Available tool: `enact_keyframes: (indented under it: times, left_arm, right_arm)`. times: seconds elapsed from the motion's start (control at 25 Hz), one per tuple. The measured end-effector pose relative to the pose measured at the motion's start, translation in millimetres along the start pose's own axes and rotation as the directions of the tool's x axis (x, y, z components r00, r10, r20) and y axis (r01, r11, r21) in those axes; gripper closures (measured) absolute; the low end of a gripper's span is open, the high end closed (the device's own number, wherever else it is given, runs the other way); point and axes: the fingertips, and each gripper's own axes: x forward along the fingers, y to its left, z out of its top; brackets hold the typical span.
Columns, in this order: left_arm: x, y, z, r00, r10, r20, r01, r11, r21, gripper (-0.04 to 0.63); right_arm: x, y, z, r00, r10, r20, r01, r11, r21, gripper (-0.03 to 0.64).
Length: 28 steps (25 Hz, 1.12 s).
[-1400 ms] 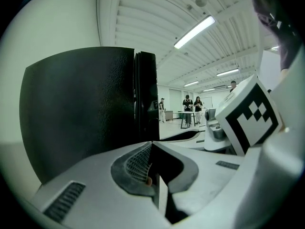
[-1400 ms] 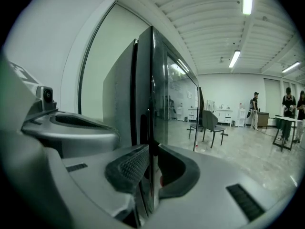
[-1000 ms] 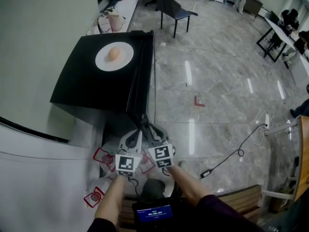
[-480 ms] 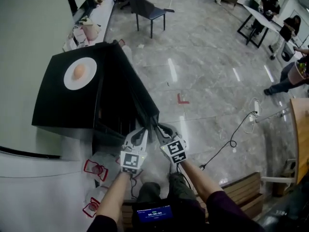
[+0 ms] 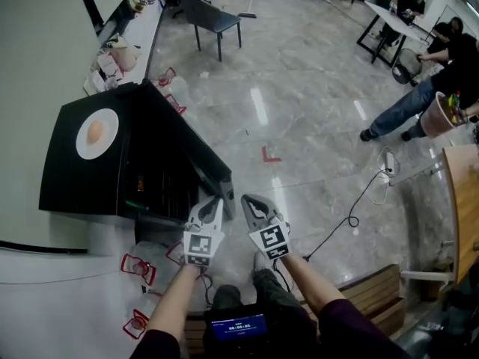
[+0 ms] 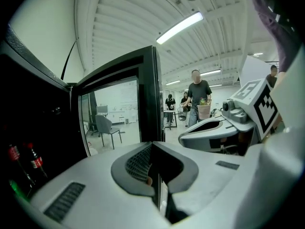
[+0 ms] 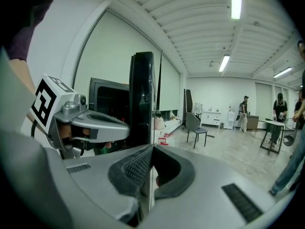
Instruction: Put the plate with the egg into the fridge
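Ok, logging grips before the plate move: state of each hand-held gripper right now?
Left hand-held gripper: closed, nothing between its jaws.
Right hand-held gripper: just closed, nothing between its jaws.

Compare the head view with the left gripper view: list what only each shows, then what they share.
Head view only: the plate with the egg on top of the fridge, and the red floor mark. Left gripper view only: bottles inside the fridge. Both: the open fridge door, the chair, and the right gripper, whose jaws have just been closing and are now together with nothing between them.
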Motion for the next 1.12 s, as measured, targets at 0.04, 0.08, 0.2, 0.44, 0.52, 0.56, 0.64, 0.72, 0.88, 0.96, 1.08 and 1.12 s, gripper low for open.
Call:
enact_keyframes:
  times: [0.04, 0.08, 0.2, 0.44, 0.52, 0.56, 0.64, 0.72, 0.88, 0.96, 1.08, 1.12]
  left_arm:
    - [5, -3, 2, 1.0, 0.004, -0.005, -0.004, 1.0, 0.0, 0.586]
    - [10, -6, 5, 1.0, 0.007, -0.008, -0.007, 1.0, 0.0, 0.586]
    - [27, -16, 12, 1.0, 0.018, -0.019, -0.018, 1.0, -0.002, 0.586]
    - [75, -31, 22, 0.999, 0.043, -0.033, -0.043, 0.999, -0.008, 0.586]
    - [91, -35, 27, 0.998, 0.046, -0.037, -0.047, 0.999, -0.017, 0.586]
    - [98, -36, 30, 0.998, 0.047, -0.038, -0.048, 0.999, -0.02, 0.587]
    - [107, -37, 36, 0.998, 0.054, -0.034, -0.055, 0.998, -0.02, 0.586]
    - [110, -35, 44, 0.997, 0.066, -0.028, -0.067, 0.998, -0.008, 0.586]
    - [94, -23, 72, 0.995, 0.101, -0.007, -0.101, 0.994, 0.031, 0.586]
    - [77, -13, 91, 0.993, 0.117, 0.008, -0.117, 0.992, 0.053, 0.586]
    - [44, 7, 122, 0.992, 0.125, 0.017, -0.126, 0.987, 0.103, 0.586]
    - [33, 15, 132, 0.992, 0.128, 0.012, -0.128, 0.983, 0.132, 0.586]
  right_arm:
    - [-3, -6, 1, 1.0, -0.002, 0.002, 0.002, 1.0, -0.005, 0.609]
    - [-7, -12, 3, 1.0, -0.002, 0.002, 0.002, 1.0, -0.014, 0.609]
    - [-17, -32, 5, 1.0, -0.005, 0.006, 0.005, 0.999, -0.034, 0.609]
    - [-21, -72, 9, 1.0, -0.008, 0.028, 0.01, 0.998, -0.068, 0.609]
    - [-21, -85, 14, 0.999, -0.008, 0.038, 0.011, 0.997, -0.076, 0.609]
    - [-21, -90, 17, 0.999, -0.006, 0.043, 0.01, 0.996, -0.083, 0.609]
    - [-21, -100, 23, 0.998, 0.001, 0.055, 0.005, 0.995, -0.103, 0.609]
    - [-19, -106, 30, 0.997, 0.017, 0.069, -0.008, 0.991, -0.131, 0.609]
    - [-15, -103, 59, 0.992, 0.076, 0.102, -0.053, 0.976, -0.211, 0.609]
    - [-12, -91, 80, 0.986, 0.113, 0.124, -0.076, 0.96, -0.269, 0.609]
    - [-5, -59, 114, 0.968, 0.187, 0.169, -0.12, 0.931, -0.346, 0.609]
    - [-1, -46, 126, 0.959, 0.216, 0.182, -0.135, 0.916, -0.377, 0.609]
